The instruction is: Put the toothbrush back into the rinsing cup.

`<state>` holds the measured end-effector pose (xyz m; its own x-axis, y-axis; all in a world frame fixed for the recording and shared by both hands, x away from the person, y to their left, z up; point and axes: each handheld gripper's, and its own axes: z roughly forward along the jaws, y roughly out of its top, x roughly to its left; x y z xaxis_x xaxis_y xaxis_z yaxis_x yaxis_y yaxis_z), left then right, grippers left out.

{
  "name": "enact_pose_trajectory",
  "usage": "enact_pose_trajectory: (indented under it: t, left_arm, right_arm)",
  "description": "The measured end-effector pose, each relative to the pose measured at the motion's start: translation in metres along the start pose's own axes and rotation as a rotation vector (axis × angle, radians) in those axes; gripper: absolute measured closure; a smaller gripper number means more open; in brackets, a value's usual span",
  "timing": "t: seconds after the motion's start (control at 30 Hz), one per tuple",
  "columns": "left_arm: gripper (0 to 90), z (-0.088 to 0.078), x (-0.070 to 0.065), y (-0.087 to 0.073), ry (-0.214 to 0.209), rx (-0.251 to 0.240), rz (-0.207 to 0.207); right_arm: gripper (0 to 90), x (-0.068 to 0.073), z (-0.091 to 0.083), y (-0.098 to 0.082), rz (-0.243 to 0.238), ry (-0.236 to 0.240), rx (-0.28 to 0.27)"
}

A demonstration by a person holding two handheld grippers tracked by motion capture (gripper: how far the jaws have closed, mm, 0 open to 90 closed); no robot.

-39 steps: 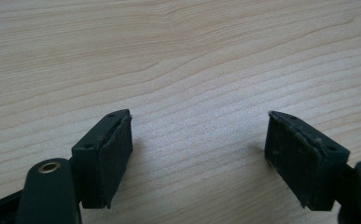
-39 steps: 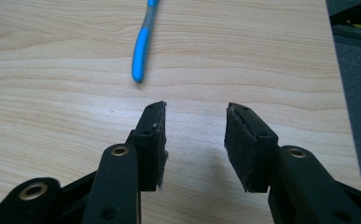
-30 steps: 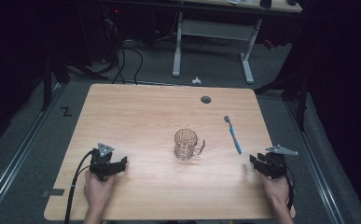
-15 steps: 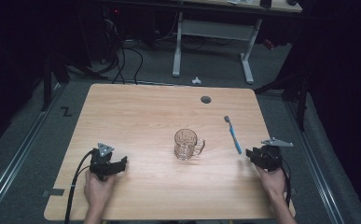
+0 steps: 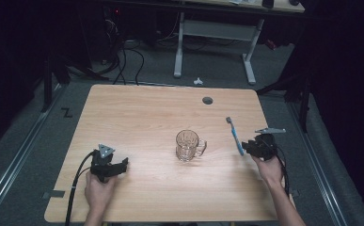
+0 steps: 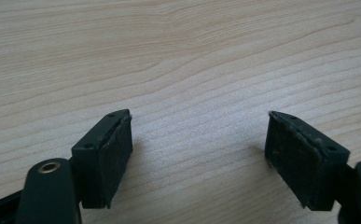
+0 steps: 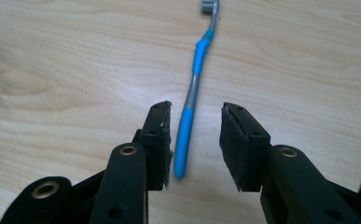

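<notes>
From my seat, the pale wooden table (image 5: 137, 117) stands on grey floor in a dark room, cables and a white desk frame (image 5: 212, 42) behind. I read no labels anywhere. My left gripper (image 5: 116, 167) rests released, jaws wide over bare wood. The glass mug (image 5: 188, 145) sits mid-table. The blue toothbrush (image 7: 190, 107) lies flat, its handle end between my right gripper's (image 7: 194, 140) jaws, which have just been closing without pinching it.

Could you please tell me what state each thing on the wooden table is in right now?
Blue and grey toothbrush: lying flat, handle end between the right gripper's pads, not yet clamped.
Clear glass mug: upright, looks empty.
Right gripper: open, jaws just closing around the handle.
Left gripper: open, nothing between its jaws.
</notes>
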<state>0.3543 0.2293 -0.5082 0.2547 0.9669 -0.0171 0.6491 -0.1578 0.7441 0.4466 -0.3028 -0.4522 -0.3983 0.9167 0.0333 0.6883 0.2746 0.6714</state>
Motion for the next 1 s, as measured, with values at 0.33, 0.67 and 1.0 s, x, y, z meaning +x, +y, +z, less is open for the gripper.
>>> enact_pose_trajectory:
  t: [0.33,0.67,1.0]
  left_arm:
    - [23.8,0.000,0.000,0.000,0.000,0.000,0.000]
    - [23.8,0.000,0.000,0.000,-0.001,0.000,0.000]
    - [23.8,0.000,0.000,0.000,-0.001,0.000,0.001]
  right_arm:
    - [64.7,0.001,0.014,0.027,-0.015,0.005,0.066]
    - [65.6,0.004,0.027,0.048,-0.019,0.007,0.103]
    - [66.6,0.003,0.043,0.068,-0.024,-0.028,0.148]
